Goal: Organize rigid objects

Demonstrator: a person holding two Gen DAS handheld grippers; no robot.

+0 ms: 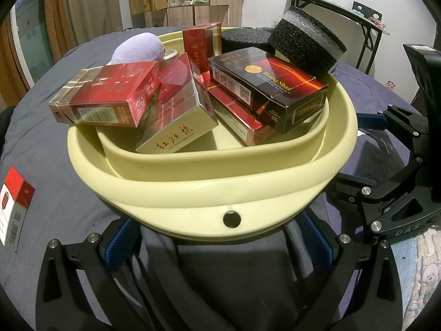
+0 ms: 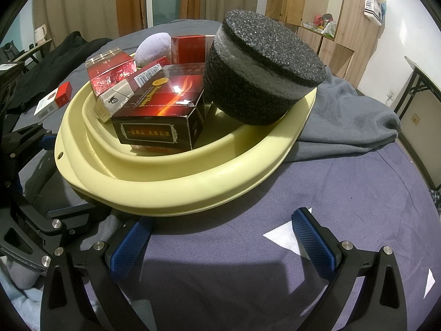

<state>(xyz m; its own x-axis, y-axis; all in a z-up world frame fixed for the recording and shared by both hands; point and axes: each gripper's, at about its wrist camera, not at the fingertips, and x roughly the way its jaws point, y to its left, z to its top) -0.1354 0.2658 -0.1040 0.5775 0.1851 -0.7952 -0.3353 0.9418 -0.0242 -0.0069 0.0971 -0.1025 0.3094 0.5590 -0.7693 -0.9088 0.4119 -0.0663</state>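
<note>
Stray red-white pack [image 1: 15,207] lies far left of the basin [image 1: 209,190], nearer the left gripper [image 1: 217,245]; both it and the right gripper [image 2: 223,240] stand spread and empty.

Wooden cabinets [image 2: 317,2] lined a white wall [image 1: 264,2]; orange curtains [image 2: 129,0] hung beside glass, and a black folding table [image 1: 358,19] stood nearby.
</note>
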